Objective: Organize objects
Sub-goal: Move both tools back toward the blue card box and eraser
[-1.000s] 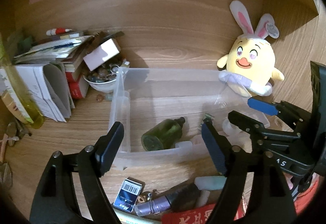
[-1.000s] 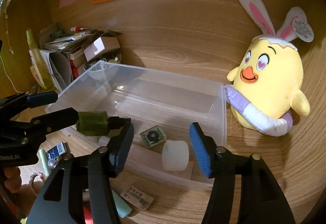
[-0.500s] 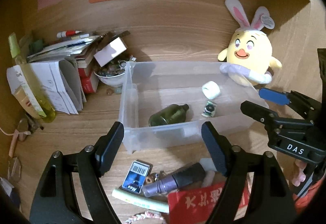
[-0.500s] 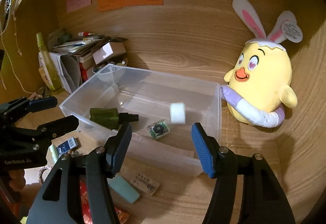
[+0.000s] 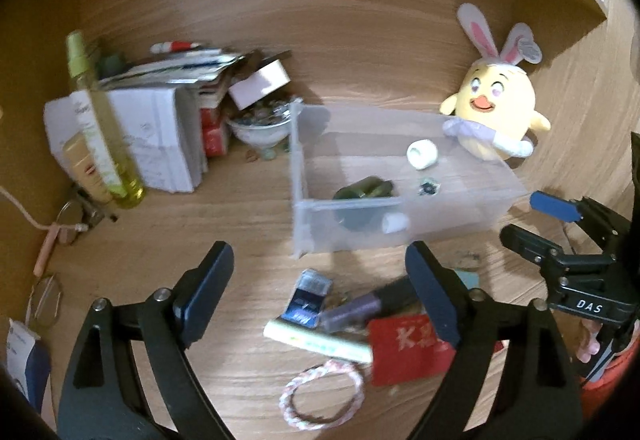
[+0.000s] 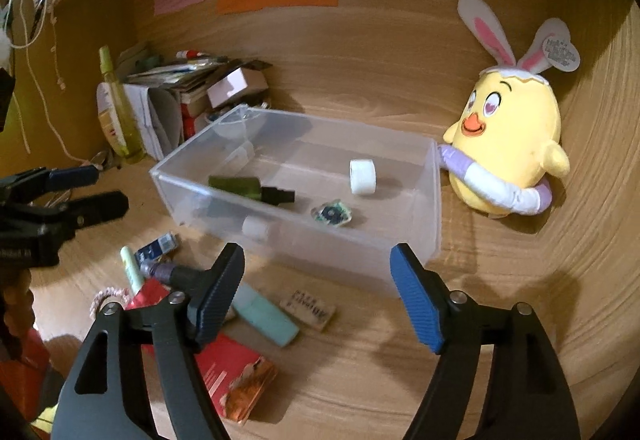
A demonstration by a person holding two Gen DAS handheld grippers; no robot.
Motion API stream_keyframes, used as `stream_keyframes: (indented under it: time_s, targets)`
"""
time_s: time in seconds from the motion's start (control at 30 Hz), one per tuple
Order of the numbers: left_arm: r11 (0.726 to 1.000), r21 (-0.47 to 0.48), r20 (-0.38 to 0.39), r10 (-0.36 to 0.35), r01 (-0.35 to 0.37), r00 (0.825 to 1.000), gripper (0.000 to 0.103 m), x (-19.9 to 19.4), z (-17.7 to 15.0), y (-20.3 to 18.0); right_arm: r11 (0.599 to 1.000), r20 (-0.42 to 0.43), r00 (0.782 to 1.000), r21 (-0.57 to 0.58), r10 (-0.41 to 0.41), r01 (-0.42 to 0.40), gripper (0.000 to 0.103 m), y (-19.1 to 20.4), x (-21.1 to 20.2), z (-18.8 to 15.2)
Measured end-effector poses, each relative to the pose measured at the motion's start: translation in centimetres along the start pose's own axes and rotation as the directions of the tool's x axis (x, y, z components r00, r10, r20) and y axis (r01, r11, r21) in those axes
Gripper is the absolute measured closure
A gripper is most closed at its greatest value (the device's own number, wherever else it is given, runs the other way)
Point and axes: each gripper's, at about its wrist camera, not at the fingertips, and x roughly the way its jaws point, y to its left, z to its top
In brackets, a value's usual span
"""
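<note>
A: Left gripper [image 5: 320, 280]: jaws opening, nothing between. Just below: purple tube [image 5: 352, 310], long axis left to right, nearest this hand.

B: Right gripper [image 6: 318, 294]: jaws opening, empty. Teal tube [image 6: 266, 314] just beside left finger (slanting down-right). Clear bin [image 6: 434, 199] ahead, top open.

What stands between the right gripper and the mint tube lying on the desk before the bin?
Nothing visible does. The mint tube lies bare on the desk just ahead of the right gripper, whose jaws are opening and empty. The bin is beyond it.
</note>
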Motion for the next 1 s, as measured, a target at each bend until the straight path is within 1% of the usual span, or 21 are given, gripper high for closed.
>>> stream_keyframes:
  time_s: [0.1, 0.27, 0.47, 0.57, 0.67, 0.77, 0.83, 0.87, 0.93, 1.0]
  targets:
    - [1.0, -0.017, -0.019, 0.003, -0.004, 1.0, 0.015, 0.0, -0.9, 1.0, 1.0, -0.02, 1.0, -0.003, 0.001, -0.001, 0.03, 0.2, 0.3, -0.7]
    - [0.999, -0.019, -0.051, 0.026, -0.027, 0.998, 0.015, 0.4, -2.5, 1.7, 1.0, -0.07, 0.998, 0.018, -0.004, 0.005, 0.03, -0.2, 1.3, -2.0]
    - [1.0, 0.008, -0.102, 0.006, -0.005, 0.995, 0.015, 1.9, -3.9, 1.1, 0.999, -0.127, 0.992, 0.049, -0.015, 0.022, 0.03, -1.0, 2.5, -3.6]
    - [0.999, 0.025, -0.125, -0.021, 0.025, 0.992, 0.015, 3.0, -3.9, 0.3, 0.997, -0.155, 0.988, 0.066, -0.016, 0.026, 0.03, -1.4, 3.2, -4.0]
    - [0.998, 0.031, -0.147, -0.041, 0.046, 0.988, 0.021, 4.2, -3.6, -0.4, 0.996, -0.169, 0.986, 0.087, -0.008, 0.023, 0.031, -1.8, 3.9, -4.0]
    - [0.998, 0.012, -0.158, -0.056, 0.058, 0.986, 0.025, 5.1, -3.0, -0.1, 0.994, -0.171, 0.985, 0.106, 0.0, 0.018, 0.031, -2.0, 4.2, -3.8]
    - [0.998, -0.013, -0.171, -0.068, 0.067, 0.983, 0.032, 5.8, -2.6, 0.4, 0.993, -0.172, 0.985, 0.113, 0.004, 0.016, 0.031, -2.1, 4.4, -3.7]
    - [0.998, -0.023, -0.179, -0.069, 0.065, 0.982, 0.033, 6.1, -2.4, 0.8, 0.993, -0.173, 0.985, 0.116, 0.006, 0.014, 0.031, -2.1, 4.5, -3.6]
    - [0.998, -0.035, -0.194, -0.065, 0.059, 0.979, 0.041, 6.8, -2.1, 1.3, 0.993, -0.175, 0.984, 0.121, 0.008, 0.013, 0.031, -2.2, 4.8, -3.5]
    - [0.998, -0.038, -0.209, -0.056, 0.049, 0.976, 0.045, 7.4, -2.0, 1.7, 0.992, -0.18, 0.984, 0.124, 0.004, 0.019, 0.032, -2.1, 5.2, -3.4]
